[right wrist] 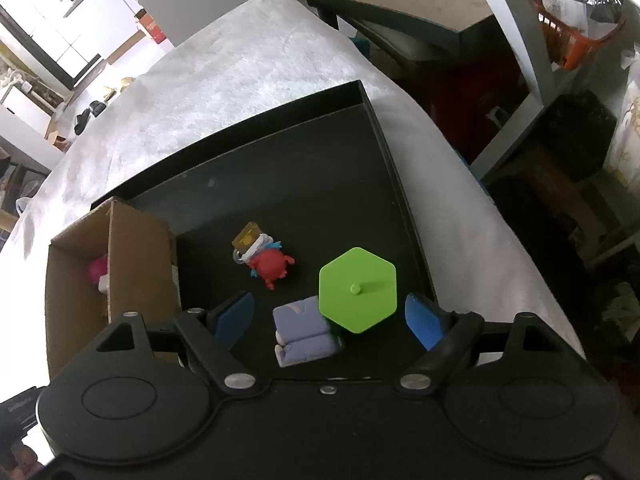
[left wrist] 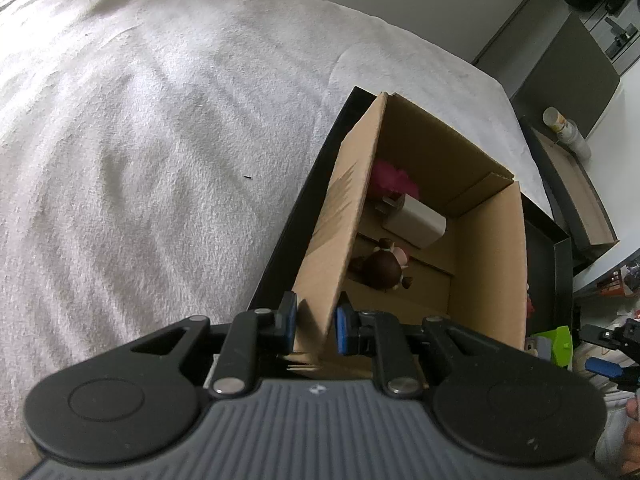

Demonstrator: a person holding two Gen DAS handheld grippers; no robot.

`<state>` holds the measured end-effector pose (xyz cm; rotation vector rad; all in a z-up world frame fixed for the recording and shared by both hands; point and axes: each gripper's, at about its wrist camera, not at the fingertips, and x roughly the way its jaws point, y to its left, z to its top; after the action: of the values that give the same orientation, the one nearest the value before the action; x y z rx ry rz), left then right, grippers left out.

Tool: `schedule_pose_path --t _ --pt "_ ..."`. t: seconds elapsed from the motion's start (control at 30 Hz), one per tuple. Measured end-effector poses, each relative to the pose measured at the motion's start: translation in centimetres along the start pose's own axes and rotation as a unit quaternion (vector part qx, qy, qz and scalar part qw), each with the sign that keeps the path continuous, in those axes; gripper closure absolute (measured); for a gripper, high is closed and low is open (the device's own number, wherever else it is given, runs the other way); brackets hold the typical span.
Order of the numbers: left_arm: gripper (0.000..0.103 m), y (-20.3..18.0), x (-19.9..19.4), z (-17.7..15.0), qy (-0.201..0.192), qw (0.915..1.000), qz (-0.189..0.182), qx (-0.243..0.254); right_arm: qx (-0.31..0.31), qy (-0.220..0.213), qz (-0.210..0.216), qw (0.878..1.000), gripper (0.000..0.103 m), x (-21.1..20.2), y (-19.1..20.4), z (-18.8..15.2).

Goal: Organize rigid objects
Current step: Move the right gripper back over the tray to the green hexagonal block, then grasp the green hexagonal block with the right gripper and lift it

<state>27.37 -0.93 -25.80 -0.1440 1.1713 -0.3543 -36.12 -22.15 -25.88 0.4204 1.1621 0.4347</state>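
Your left gripper [left wrist: 316, 326] pinches the wall of the box [left wrist: 496, 248], which sits in the black tray [right wrist: 320, 168]. Your right gripper [right wrist: 330, 318] is wide apart above the purple toy [right wrist: 300, 334] and green lid [right wrist: 358, 290]. A red toy [right wrist: 272, 266] lies nearby.

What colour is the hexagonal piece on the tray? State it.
Bright green: the hexagon shows best in the right wrist view, beside a lilac block.
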Motion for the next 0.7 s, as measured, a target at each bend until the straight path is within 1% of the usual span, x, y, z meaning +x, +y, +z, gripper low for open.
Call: schedule_pose_path --t 0.23,0.37,0.43,0.5,0.53,0.57,0.6,0.7 --pt "0.085 -0.1 0.0 0.0 0.000 1.0000 0.002 0.000 -0.003 -0.006 -0.020 1.000 0.021 1.3 0.0 0.1" --pt "0.085 0.0 0.0 0.0 0.001 1.0000 0.000 -0.003 -0.009 0.000 -0.042 0.999 0.024 2.5 0.1 0.1" --pt "0.085 0.0 0.0 0.0 0.001 1.0000 0.000 -0.004 -0.016 0.002 -0.042 0.999 0.026 3.1 0.2 0.2" --pt "0.085 -0.1 0.1 -0.1 0.001 1.0000 0.001 -0.005 -0.025 0.007 -0.052 0.998 0.035 3.8 0.2 0.2" --pt "0.085 0.0 0.0 -0.1 0.001 1.0000 0.000 -0.005 -0.026 0.011 -0.058 0.998 0.038 4.1 0.1 0.2" --pt "0.085 0.1 0.0 -0.1 0.001 1.0000 0.001 -0.006 -0.021 0.011 -0.051 0.998 0.047 4.2 -0.1 0.2" --pt "0.085 0.1 0.0 -0.1 0.001 1.0000 0.001 -0.006 -0.021 0.015 -0.052 0.998 0.051 4.3 -0.2 0.2" --pt "0.085 0.1 0.1 0.0 0.002 1.0000 0.001 -0.009 -0.028 0.013 -0.052 0.998 0.052 3.6 0.0 -0.1"
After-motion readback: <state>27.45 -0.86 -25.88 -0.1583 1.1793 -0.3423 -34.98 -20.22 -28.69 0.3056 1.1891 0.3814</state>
